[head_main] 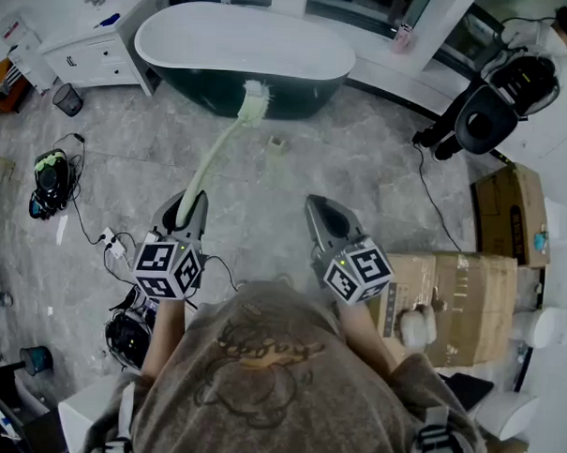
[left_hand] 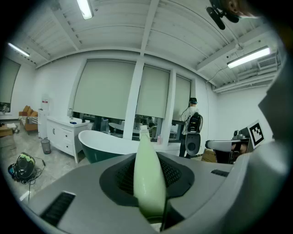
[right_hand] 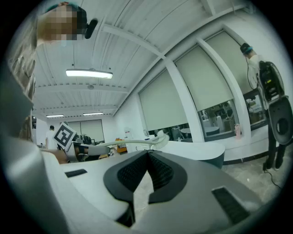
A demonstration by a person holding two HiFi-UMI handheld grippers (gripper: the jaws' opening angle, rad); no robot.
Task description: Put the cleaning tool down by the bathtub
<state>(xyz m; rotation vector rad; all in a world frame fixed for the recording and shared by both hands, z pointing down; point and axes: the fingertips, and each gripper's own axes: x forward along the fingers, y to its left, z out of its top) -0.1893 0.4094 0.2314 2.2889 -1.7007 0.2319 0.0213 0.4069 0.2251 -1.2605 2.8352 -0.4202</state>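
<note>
Head view, from the left edge: a small dark waste bin stands on the grey marbled floor just beside a white cabinet with drawers; what the bin holds cannot be made out. Nearer the person, a black and green headset-like device lies on the floor with black cables trailing from it. Next comes the left gripper, its fingers clamped on the lower end of a pale green long-handled brush; the left gripper view shows the handle squeezed between the dark ribbed pads. The brush is in the air, slanting up and away from the person. Its white bristle head overlaps the near wall of a white oval bathtub with a dark green outer shell, and whether the head touches the tub cannot be told. The tub's basin shows plain white. A small pale object sits on the floor between the tub and the right gripper, whose fingers meet at their tips and hold nothing, as the right gripper view shows. Just right of that gripper lies a closed brown cardboard box with a small white thing on its near edge, and a second brown box stands behind it. Farther back, a black cable runs across the floor to a black rounded piece of equipment, and a person in white stands beside it.
</note>
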